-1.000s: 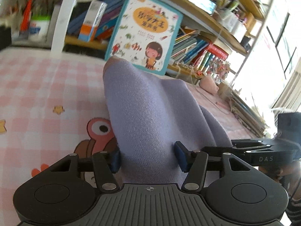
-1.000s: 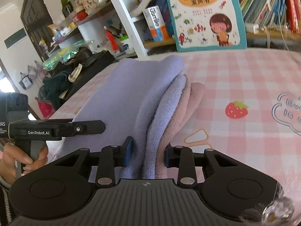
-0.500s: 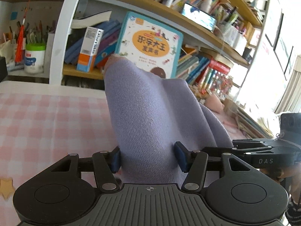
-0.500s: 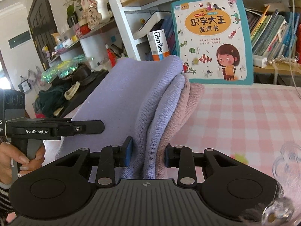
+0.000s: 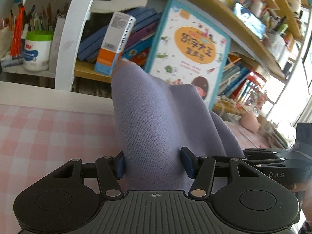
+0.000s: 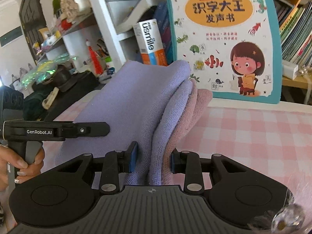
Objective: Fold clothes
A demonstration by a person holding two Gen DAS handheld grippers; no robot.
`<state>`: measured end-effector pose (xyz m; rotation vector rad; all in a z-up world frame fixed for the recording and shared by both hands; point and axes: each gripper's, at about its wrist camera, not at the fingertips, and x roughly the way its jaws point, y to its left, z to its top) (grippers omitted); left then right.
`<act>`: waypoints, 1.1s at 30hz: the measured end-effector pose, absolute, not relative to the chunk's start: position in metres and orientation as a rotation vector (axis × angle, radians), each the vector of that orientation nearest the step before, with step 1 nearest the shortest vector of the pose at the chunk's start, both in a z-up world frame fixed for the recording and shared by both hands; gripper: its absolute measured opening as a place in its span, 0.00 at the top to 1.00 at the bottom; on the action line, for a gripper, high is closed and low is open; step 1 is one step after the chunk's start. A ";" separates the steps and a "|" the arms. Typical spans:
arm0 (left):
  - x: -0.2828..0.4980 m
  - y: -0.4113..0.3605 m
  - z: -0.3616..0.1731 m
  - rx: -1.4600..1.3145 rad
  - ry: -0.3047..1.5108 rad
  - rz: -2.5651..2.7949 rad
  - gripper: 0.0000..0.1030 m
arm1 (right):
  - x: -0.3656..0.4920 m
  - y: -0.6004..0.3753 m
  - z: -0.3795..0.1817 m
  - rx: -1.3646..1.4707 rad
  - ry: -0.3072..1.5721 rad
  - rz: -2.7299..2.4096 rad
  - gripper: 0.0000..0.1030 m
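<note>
A lavender knitted garment (image 5: 156,120) is bunched up between the blue pads of my left gripper (image 5: 153,164), which is shut on it. The same garment (image 6: 136,101), folded in layers with a pinkish layer (image 6: 197,105) on its right side, is pinched by my right gripper (image 6: 153,160). Both hold it lifted above the pink checked tablecloth (image 6: 243,136). In the right wrist view the left gripper (image 6: 58,131) shows at the left, held by a hand (image 6: 21,165). In the left wrist view the right gripper (image 5: 276,161) shows at the right edge.
Close ahead stands a bookshelf with a large teal children's book (image 6: 224,39), an orange and white box (image 5: 115,44), a white jar with a green lid (image 5: 37,50) and several books. A white shelf upright (image 5: 72,35) rises at the table's far edge (image 5: 48,99).
Both grippers have carried the garment forward across the table toward the bookshelf, which now looms larger. The cartoon prints on the tablecloth have passed out of view. The grips are unchanged.
</note>
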<state>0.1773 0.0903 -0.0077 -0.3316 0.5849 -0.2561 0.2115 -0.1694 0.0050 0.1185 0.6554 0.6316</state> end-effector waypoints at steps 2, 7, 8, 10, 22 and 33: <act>0.187 0.094 -0.012 -0.343 0.588 -0.246 0.46 | 0.223 -0.169 0.001 0.138 0.667 0.628 0.72; 0.201 0.102 -0.018 -0.372 0.582 -0.231 0.45 | 0.242 -0.172 -0.007 0.208 0.670 0.629 0.72; 0.204 0.103 -0.020 -0.381 0.580 -0.231 0.45 | 0.244 -0.172 -0.008 0.215 0.668 0.632 0.72; 0.207 0.105 -0.022 -0.398 0.578 -0.228 0.44 | 0.250 -0.174 -0.009 0.227 0.669 0.636 0.71; 0.185 0.095 -0.005 -0.297 0.470 -0.113 0.25 | 0.246 -0.190 -0.010 0.310 0.608 0.531 0.37; 0.111 0.053 0.020 -0.165 0.379 -0.069 0.09 | 0.150 -0.197 0.007 0.150 0.459 0.450 0.22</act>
